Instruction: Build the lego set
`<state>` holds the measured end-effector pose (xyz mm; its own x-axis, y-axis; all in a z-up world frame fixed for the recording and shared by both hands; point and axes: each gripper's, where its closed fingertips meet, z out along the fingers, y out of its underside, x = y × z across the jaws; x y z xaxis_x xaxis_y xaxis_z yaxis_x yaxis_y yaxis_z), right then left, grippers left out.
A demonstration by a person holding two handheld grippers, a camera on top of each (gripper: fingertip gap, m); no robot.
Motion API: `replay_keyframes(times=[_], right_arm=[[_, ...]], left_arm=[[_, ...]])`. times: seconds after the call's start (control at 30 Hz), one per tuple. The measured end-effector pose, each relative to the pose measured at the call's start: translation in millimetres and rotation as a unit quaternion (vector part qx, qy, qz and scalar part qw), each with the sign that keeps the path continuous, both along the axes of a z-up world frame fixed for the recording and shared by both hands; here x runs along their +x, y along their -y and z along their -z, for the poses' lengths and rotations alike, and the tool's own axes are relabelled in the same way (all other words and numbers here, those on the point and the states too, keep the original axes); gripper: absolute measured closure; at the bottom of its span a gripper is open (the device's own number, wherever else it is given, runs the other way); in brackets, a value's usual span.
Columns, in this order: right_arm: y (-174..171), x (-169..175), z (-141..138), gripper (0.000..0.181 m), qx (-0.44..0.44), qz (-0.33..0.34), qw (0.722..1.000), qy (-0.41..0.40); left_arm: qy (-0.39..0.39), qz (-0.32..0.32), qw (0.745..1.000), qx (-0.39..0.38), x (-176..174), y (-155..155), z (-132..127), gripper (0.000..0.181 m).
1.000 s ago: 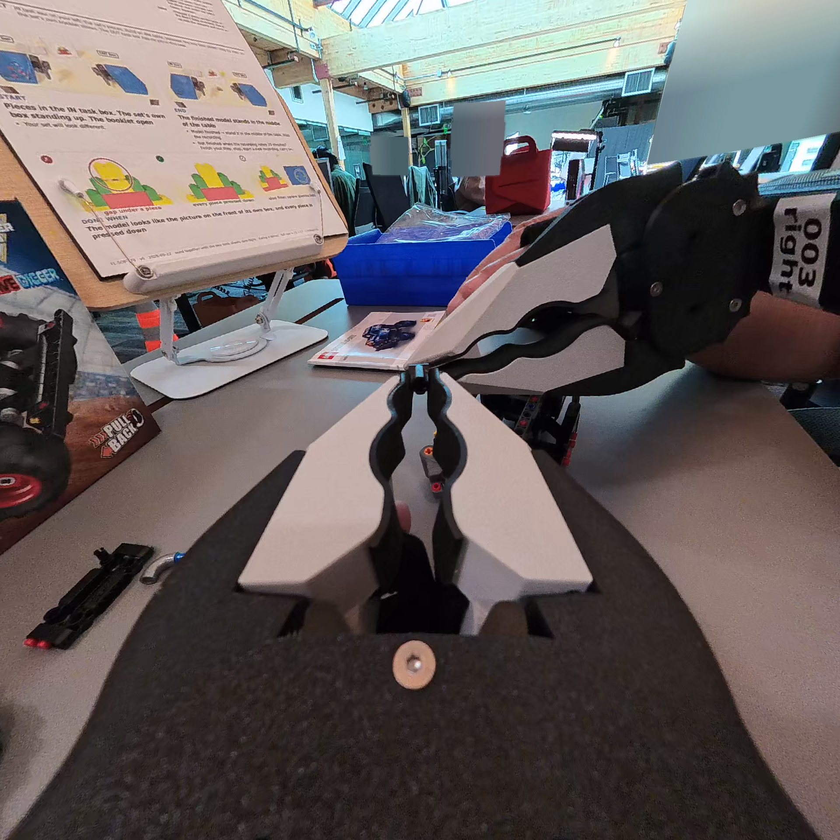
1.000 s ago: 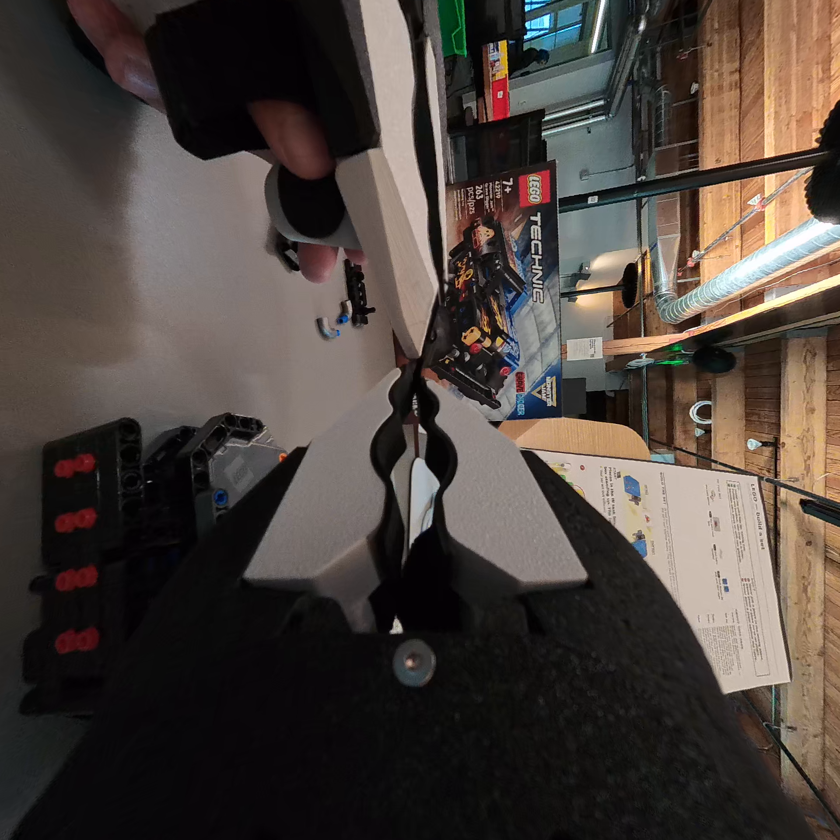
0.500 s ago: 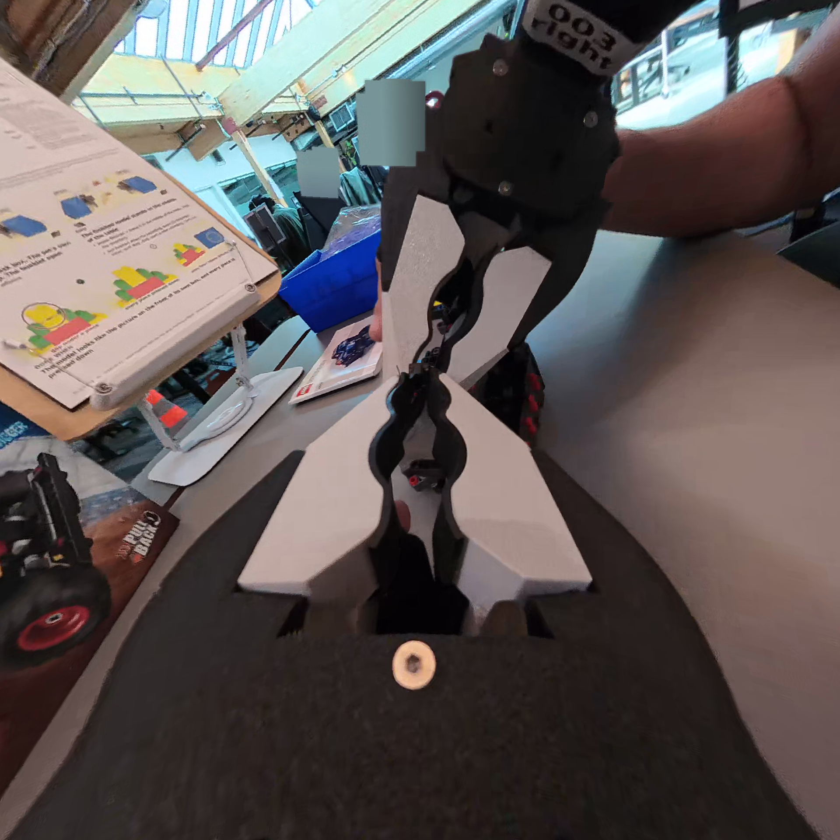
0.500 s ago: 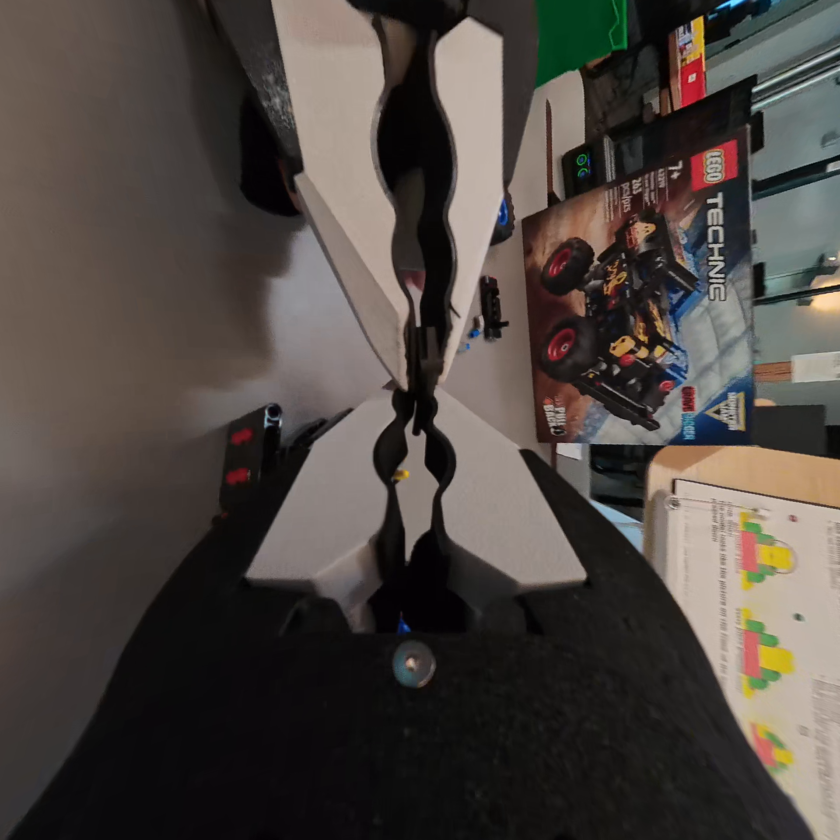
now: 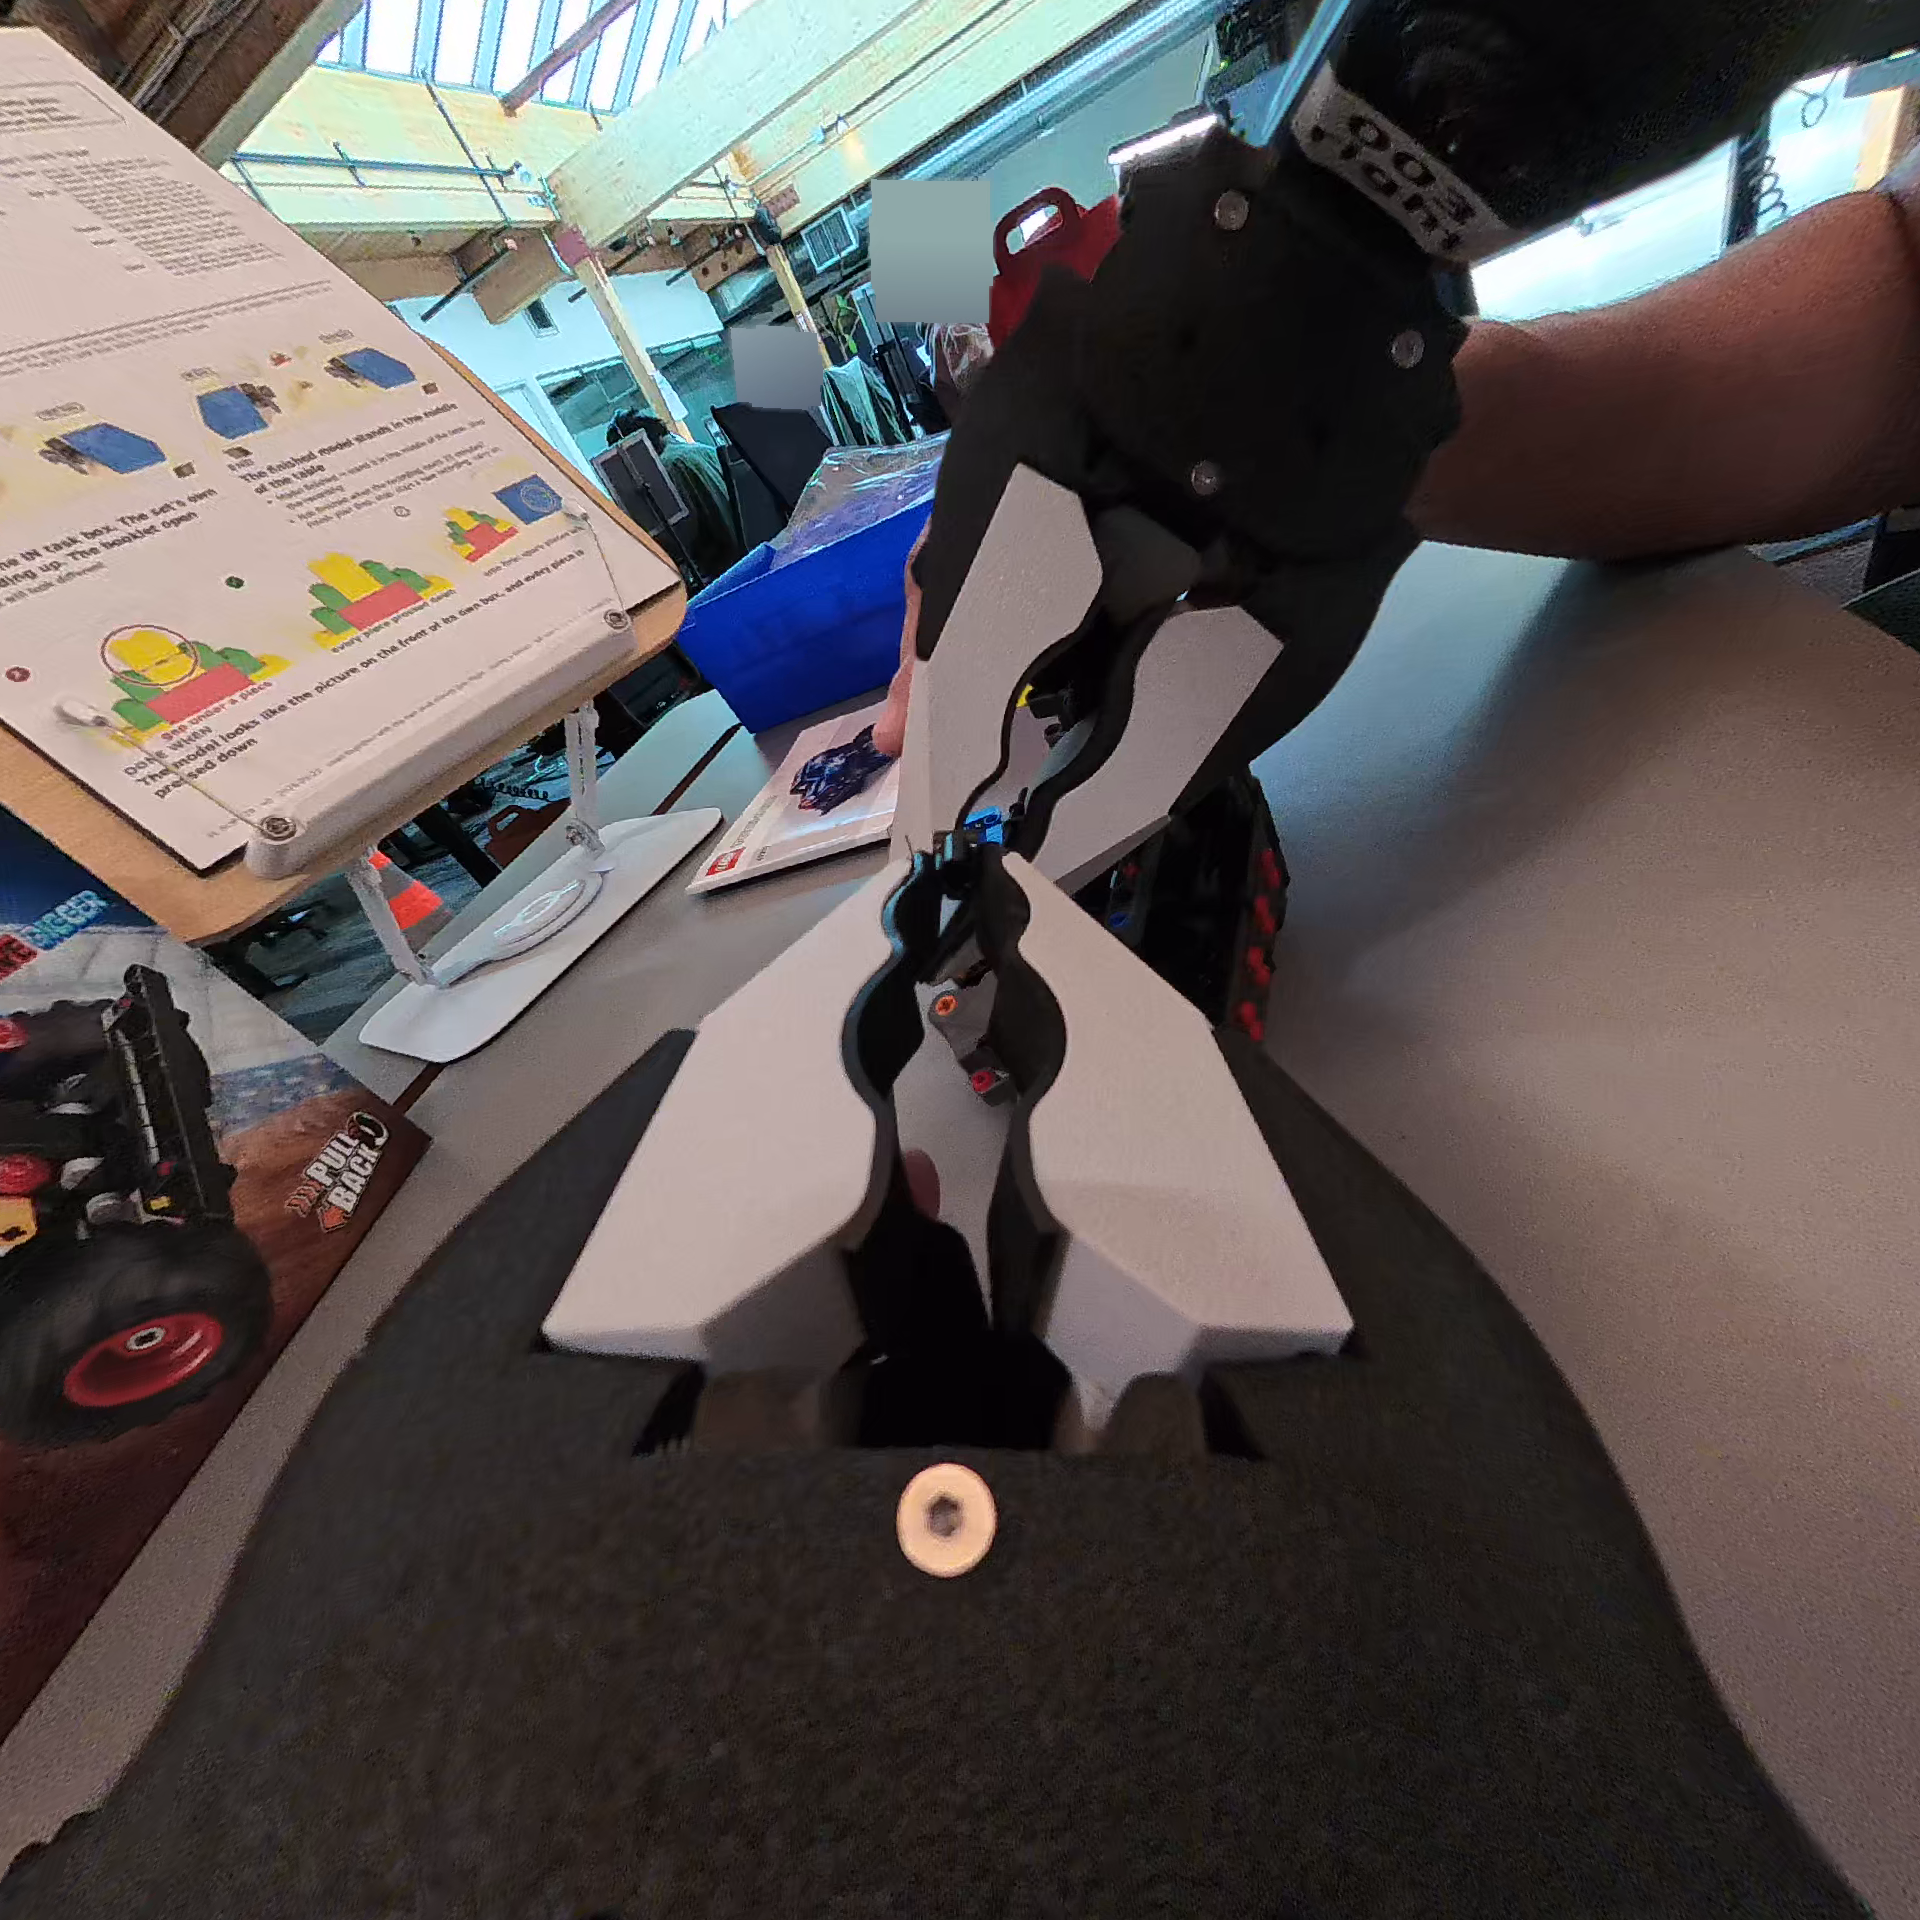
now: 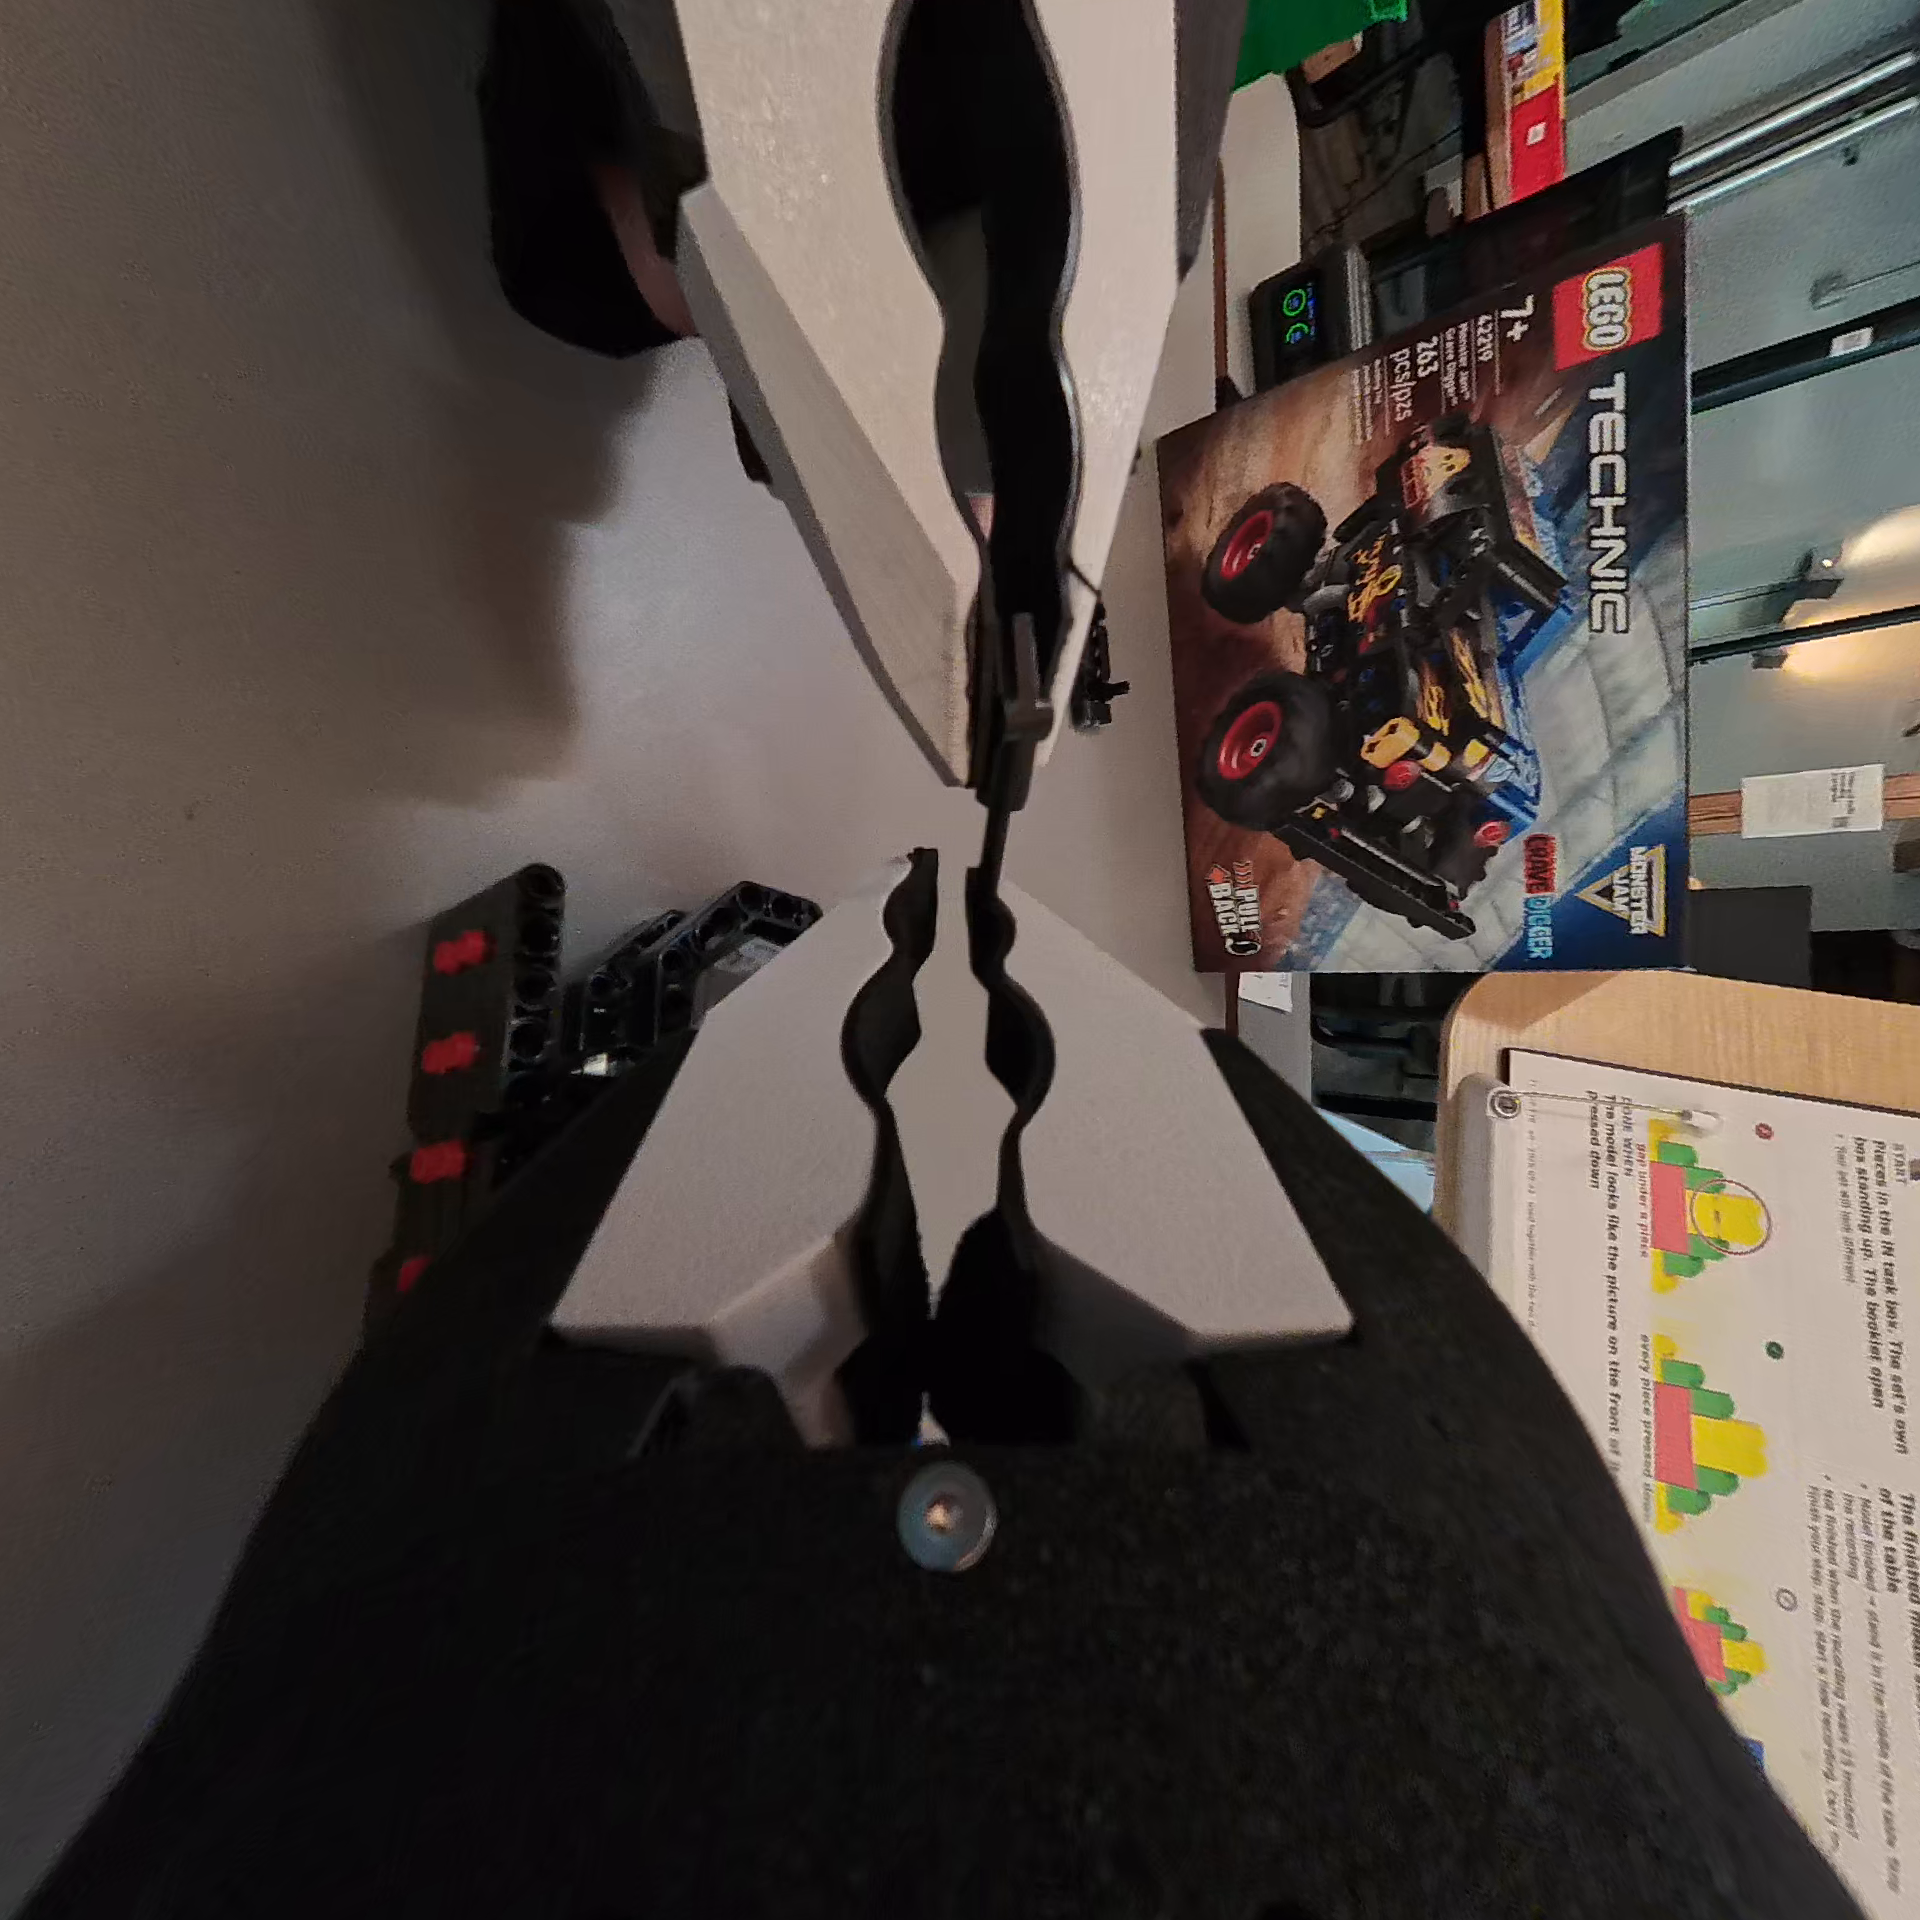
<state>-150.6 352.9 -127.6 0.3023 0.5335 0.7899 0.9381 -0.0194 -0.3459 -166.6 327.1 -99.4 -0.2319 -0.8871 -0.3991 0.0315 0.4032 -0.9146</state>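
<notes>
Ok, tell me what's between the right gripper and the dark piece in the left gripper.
Nothing visible. The dark piece sticks out of the left gripper, its end right at the right gripper fingertips, beside the narrow gap between them.

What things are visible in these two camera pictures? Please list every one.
grey table: one, grey, under everything
printed cardboard toy box: one, dark, table's left side
white instruction sheet on wooden stand: one, white and tan, beside the box
blue plastic bin: one, blue, far side
white booklet: one, white, before the bin
black brick assembly with red pins: one, black and red, beside the right gripper
small dark brick piece: one, dark, in the left gripper's tips
left gripper: one, white and black, shut
right gripper: one, white and black, tips slightly apart
</notes>
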Motion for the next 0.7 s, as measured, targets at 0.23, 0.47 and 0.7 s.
replay_keyframes(times=[0.23,0.47,0.7], right_arm=[[-1.5,0.0,-4.0,0.172,0.024,-0.002,1.0,0.007],[-4.3,-1.3,-11.3,0.167,0.053,-0.001,0.999,0.003],[-5.3,0.7,-16.8,0.163,0.063,0.008,0.998,-0.005]], left_arm=[[-0.003,0.0,1.0,-0.006,-0.4,-2.2,0.0,0.175],[0.003,-0.001,1.0,-0.023,-1.5,-5.5,-3.6,0.175],[0.002,-0.002,1.0,-0.016,-1.3,-4.3,-2.6,0.175]])
